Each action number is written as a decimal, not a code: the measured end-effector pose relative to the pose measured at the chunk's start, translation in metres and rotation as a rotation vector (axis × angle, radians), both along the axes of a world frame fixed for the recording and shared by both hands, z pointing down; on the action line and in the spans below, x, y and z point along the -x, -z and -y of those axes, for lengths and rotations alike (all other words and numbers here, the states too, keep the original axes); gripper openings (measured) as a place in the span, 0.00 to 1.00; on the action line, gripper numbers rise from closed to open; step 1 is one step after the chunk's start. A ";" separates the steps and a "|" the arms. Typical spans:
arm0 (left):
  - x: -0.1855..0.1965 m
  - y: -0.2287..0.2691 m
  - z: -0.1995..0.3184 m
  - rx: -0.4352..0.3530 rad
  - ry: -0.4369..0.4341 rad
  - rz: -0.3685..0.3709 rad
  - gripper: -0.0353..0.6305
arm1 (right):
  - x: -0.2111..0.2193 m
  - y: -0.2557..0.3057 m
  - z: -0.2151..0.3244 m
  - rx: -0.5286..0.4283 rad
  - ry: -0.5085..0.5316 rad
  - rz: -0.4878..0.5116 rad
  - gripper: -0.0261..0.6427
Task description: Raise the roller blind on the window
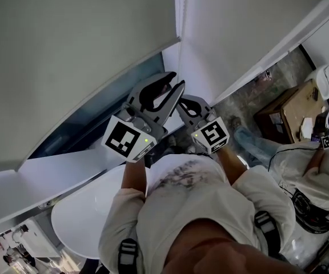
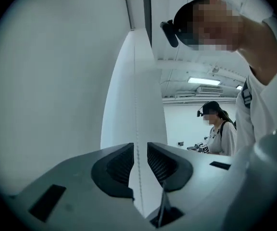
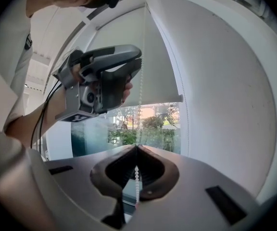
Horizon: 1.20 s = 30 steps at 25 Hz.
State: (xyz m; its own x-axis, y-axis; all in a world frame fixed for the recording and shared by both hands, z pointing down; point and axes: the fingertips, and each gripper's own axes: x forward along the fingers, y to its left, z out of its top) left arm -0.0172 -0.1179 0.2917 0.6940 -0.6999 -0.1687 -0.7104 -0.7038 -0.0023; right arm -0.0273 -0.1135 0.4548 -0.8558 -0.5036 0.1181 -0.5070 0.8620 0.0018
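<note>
- Two grippers are at one bead chain (image 3: pixel 140 105) by the roller blind (image 3: pixel 153 57).
- My right gripper (image 3: pixel 137 147) has its fingers pinched together on the bead chain, lower down.
- My left gripper (image 2: pixel 138 146) sits higher, fingers apart, the bead chain passing between them.
- The blind's bottom edge hangs partway down the window (image 3: pixel 143 129).

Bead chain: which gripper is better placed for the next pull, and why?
Probably left: the left gripper sits higher, jaws open around the bead chain, ready to clamp. The right gripper is shut on it lower down.
</note>
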 end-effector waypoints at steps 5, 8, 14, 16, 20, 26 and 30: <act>0.001 0.039 0.000 -0.041 -0.013 -0.018 0.17 | 0.006 0.008 -0.012 -0.004 0.013 0.002 0.13; 0.001 0.061 -0.014 -0.047 -0.021 -0.055 0.14 | 0.006 0.018 -0.027 -0.011 0.015 0.006 0.13; -0.001 0.049 0.001 -0.015 0.024 -0.025 0.06 | 0.004 0.003 -0.014 0.002 0.017 -0.018 0.13; -0.002 0.035 0.007 0.008 0.041 0.009 0.06 | 0.003 -0.013 -0.009 0.020 0.017 -0.053 0.13; -0.006 0.003 0.012 0.067 0.049 0.024 0.06 | 0.002 -0.040 -0.008 0.075 0.016 -0.077 0.13; -0.001 -0.030 0.007 0.124 0.066 -0.001 0.06 | 0.004 -0.073 -0.017 0.123 0.016 -0.114 0.13; 0.000 -0.047 0.008 0.156 0.070 -0.009 0.06 | 0.003 -0.090 -0.017 0.158 0.019 -0.143 0.13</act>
